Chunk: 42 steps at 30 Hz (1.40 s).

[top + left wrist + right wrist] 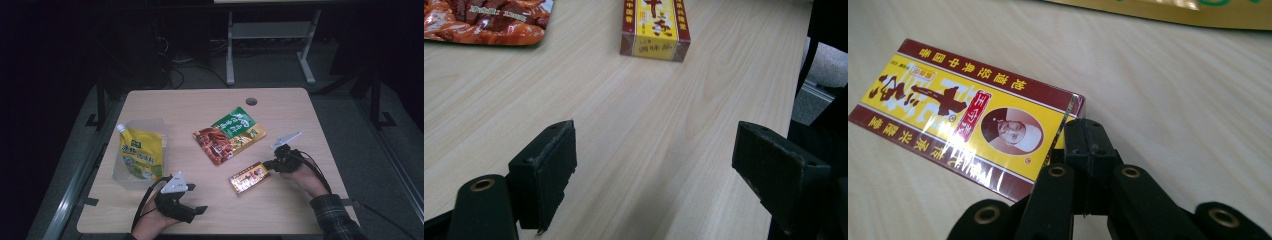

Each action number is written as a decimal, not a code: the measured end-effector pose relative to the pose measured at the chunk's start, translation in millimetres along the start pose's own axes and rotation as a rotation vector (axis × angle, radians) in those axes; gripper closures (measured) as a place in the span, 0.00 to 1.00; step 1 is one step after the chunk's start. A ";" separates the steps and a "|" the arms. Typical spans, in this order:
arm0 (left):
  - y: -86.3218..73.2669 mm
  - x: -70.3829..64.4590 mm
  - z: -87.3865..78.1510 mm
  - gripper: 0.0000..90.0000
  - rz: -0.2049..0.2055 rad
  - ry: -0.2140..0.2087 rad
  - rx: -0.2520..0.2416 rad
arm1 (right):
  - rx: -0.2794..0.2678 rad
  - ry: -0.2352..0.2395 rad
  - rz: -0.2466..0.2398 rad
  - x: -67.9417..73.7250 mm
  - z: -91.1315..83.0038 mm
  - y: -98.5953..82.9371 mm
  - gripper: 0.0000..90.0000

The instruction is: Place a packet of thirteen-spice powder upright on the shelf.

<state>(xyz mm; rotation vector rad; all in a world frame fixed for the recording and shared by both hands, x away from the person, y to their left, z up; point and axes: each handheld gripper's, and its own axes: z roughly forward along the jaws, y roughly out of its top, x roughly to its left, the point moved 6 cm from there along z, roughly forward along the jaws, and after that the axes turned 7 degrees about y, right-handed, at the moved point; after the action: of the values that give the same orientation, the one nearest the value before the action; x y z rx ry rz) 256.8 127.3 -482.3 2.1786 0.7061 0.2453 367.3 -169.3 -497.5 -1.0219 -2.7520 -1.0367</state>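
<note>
Three food packs lie on the pale wooden table [210, 105] in a dark room.

We see our right gripper [1087, 137] with its two black fingers [1075, 145] pressed close together, nothing between them. Their tips sit right at the near corner of a flat yellow and red box [955, 117]. The box lies on the pale wood bench [1188, 100]. A shiny pouch edge [1168, 11] peeks in at the top.
</note>
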 end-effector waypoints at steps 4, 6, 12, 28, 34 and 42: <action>-0.2 0.1 0.7 0.19 0.004 0.000 -0.001 | -0.002 0.030 -0.021 14.1 4.3 2.4 1.00; 0.0 0.1 0.7 0.19 0.004 0.001 -0.001 | 0.005 0.042 -0.038 20.3 6.7 3.6 1.00; -0.1 -0.3 1.0 0.19 0.004 0.000 -0.001 | 0.017 0.092 -0.089 42.5 17.7 9.7 1.00; 3.3 -6.8 6.7 0.17 0.031 -0.016 -0.003 | -0.072 0.054 -0.076 60.7 2.6 4.7 0.70; 11.5 -12.6 18.4 0.17 0.053 -0.022 0.003 | -0.108 0.007 -0.020 58.7 -11.1 -17.2 0.51; 12.8 -15.4 42.1 0.15 0.081 -0.013 0.064 | -0.119 -0.014 0.014 60.9 -18.9 -35.5 0.46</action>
<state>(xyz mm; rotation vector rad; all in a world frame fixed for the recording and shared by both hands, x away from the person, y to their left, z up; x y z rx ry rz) 265.9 84.8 -499.0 2.2709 0.6275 0.2534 295.0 -165.8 -488.6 -1.0643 -2.7192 -1.2083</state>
